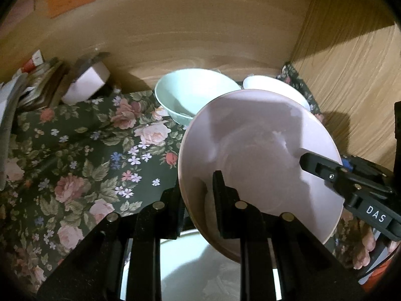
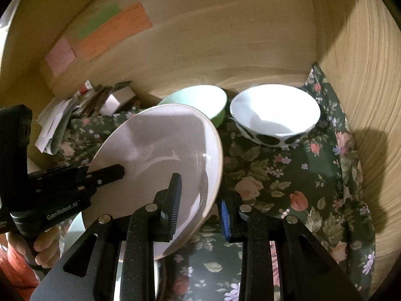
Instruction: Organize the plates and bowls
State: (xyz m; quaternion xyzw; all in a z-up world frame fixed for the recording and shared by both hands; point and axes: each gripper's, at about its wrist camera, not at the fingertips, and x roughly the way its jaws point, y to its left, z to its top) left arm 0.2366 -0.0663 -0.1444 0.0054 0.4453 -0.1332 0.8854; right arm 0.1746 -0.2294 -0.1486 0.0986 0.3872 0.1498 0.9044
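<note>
A pale pink plate [image 1: 260, 155] is held tilted above the floral cloth; it also shows in the right wrist view [image 2: 165, 148]. My left gripper [image 1: 198, 200] is shut on its near rim, one finger inside and one outside. My right gripper [image 2: 200, 200] straddles the opposite rim and looks shut on it; it shows in the left wrist view [image 1: 323, 165] at the plate's right edge. A mint green bowl [image 1: 193, 90] and a white bowl with black spots [image 2: 275, 115] stand at the back by the wall. Another pale dish [image 1: 195, 268] lies below the plate.
The floral cloth [image 1: 82, 165] covers the shelf floor inside a wooden cabinet. The wooden side wall [image 2: 363, 87] stands close on the right. A pile of papers and a small box [image 1: 85, 82] sit at the back left. Coloured sticky notes [image 2: 112, 30] hang on the back wall.
</note>
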